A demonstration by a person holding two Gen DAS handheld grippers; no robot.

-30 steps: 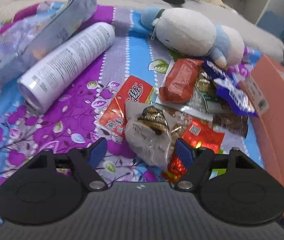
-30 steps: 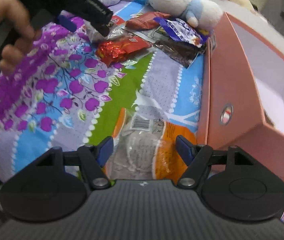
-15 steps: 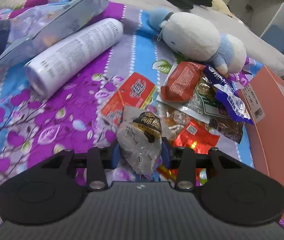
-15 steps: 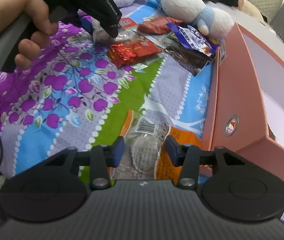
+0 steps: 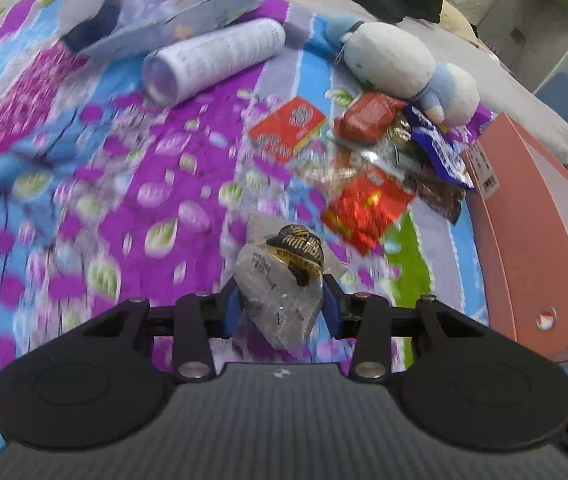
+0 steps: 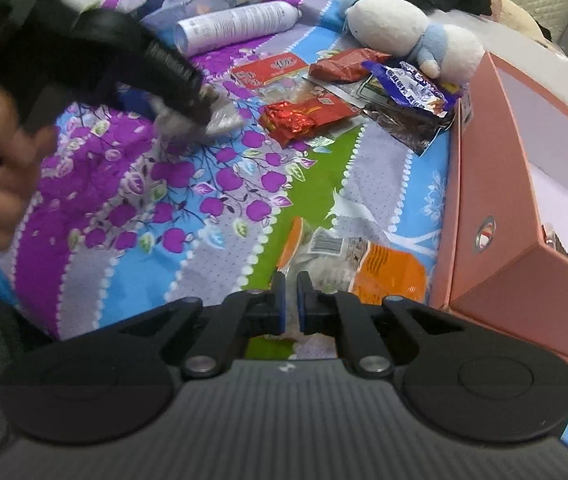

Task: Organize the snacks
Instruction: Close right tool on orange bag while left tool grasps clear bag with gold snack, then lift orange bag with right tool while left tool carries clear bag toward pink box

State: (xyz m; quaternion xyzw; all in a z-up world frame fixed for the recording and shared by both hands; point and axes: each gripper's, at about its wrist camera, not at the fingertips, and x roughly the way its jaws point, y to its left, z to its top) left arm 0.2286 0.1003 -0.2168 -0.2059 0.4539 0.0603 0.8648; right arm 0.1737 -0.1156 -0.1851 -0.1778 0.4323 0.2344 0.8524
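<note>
My left gripper [image 5: 282,306] is shut on a clear snack packet with a black and gold label [image 5: 284,276], held above the bedspread. It also shows in the right wrist view [image 6: 204,118], blurred. My right gripper [image 6: 287,300] is closed to a narrow gap at the edge of an orange and clear snack packet [image 6: 355,260] that lies on the bed beside the pink box [image 6: 495,184]; whether it pinches the wrapper I cannot tell. A pile of snacks lies further back: a red foil packet [image 5: 367,208], a red flat packet [image 5: 287,128], a blue wrapper [image 5: 439,148].
A white plush toy [image 5: 395,64] lies behind the snack pile. A white spray can [image 5: 212,60] and a pale bag [image 5: 188,16] lie at the back left. The open pink box [image 5: 523,216] stands on the right of the floral bedspread [image 5: 124,200].
My left gripper shut on the clear packet and lifted it back off the pile. My right gripper closed from wide open to a narrow gap at the orange packet's edge.
</note>
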